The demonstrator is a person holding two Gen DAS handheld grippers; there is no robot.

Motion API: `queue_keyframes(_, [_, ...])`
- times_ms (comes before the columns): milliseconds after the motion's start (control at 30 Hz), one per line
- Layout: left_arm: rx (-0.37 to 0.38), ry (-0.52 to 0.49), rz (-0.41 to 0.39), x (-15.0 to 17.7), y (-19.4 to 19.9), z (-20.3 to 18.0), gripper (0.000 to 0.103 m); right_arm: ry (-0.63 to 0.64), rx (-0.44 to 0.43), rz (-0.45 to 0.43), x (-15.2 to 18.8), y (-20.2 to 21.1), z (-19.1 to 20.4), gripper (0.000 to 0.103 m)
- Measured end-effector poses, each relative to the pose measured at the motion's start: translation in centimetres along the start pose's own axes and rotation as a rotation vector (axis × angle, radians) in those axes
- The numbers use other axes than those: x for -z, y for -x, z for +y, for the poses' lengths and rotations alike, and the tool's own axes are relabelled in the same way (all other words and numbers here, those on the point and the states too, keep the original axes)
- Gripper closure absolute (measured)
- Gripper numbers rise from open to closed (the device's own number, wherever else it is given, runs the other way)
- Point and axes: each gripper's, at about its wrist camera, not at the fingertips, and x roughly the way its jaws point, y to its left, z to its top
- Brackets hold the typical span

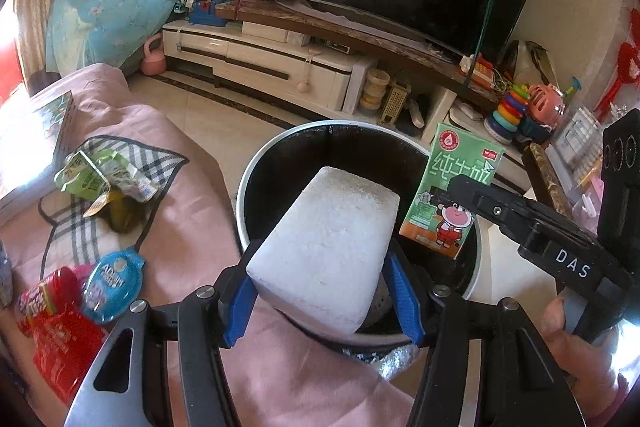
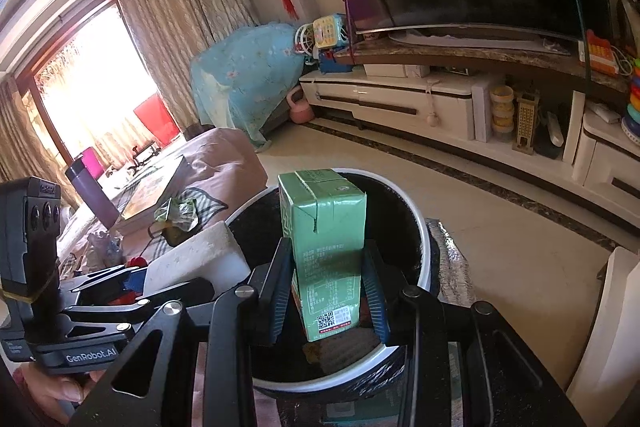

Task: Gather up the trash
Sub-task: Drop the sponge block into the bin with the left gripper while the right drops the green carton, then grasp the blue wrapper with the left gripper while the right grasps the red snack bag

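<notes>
My left gripper is shut on a white foam block and holds it over the near rim of a round black trash bin with a white rim. My right gripper is shut on a green milk carton and holds it upright over the same bin. The carton and the right gripper's body also show in the left wrist view, at the bin's right side. The foam block shows at the left in the right wrist view.
A pink-covered surface to the left holds a crumpled green carton on a plaid cloth, a blue round packet and red wrappers. A TV cabinet with toys stands behind the bin, across tiled floor.
</notes>
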Motion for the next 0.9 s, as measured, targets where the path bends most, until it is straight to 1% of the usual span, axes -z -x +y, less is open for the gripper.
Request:
queue_keyframes(133, [0.012, -0.002, 0.001, -0.4, -0.7, -0.3, 0.043, -0.005, 0.011, 0.014, -0.5, -0.4, -0.4, 0.069])
queue_keyframes(167, [0.014, -0.004, 0.002, -0.5, -0.8, -0.2, 0.041, -0.007, 0.012, 0.018, -0.7, -0.4, -0.6, 0.068])
queue_keyframes(233, [0.015, -0.004, 0.009, -0.4, -0.9, -0.3, 0.033, -0.017, 0.014, 0.023, -0.9, -0.6, -0.8, 0.065])
queue_keyframes(267, [0.005, -0.003, 0.007, -0.3, -0.8, -0.3, 0.027, -0.024, 0.011, 0.025, -1.0, -0.6, -0.9, 0.064])
queue_keyframes(333, [0.0, -0.004, -0.006, -0.1, -0.4, -0.4, 0.024, -0.033, 0.008, 0.019, -1.0, -0.4, -1.1, 0.062])
queue_keyframes(400, [-0.002, 0.001, -0.005, 0.3, 0.0, -0.3, 0.024, -0.043, 0.004, 0.007, -0.9, 0.0, -1.2, 0.05])
queue_keyframes(467, [-0.003, 0.011, -0.011, 0.8, 0.7, 0.0, 0.024, -0.057, -0.003, -0.008, -0.6, 0.6, -1.2, 0.045])
queue_keyframes(533, [0.007, 0.032, -0.024, 1.6, 1.9, 0.3, 0.024, -0.067, -0.009, -0.019, -0.4, 1.1, -1.1, 0.042])
queue_keyframes(600, [0.015, 0.044, -0.035, 2.6, 3.0, 0.6, 0.024, -0.077, -0.017, -0.035, 0.0, 1.9, -0.8, 0.032])
queue_keyframes(700, [0.018, 0.064, -0.052, 4.5, 4.9, 1.2, 0.024, -0.082, -0.033, -0.057, 0.8, 3.1, 0.1, 0.023])
queue_keyframes(800, [0.021, 0.093, -0.063, 6.7, 7.1, 2.1, 0.024, -0.083, -0.06, -0.059, 1.8, 4.0, 1.6, 0.018])
queue_keyframes(900, [0.007, 0.114, -0.067, 9.0, 9.1, 3.1, 0.023, -0.082, -0.08, -0.057, 3.2, 4.6, 3.3, 0.012])
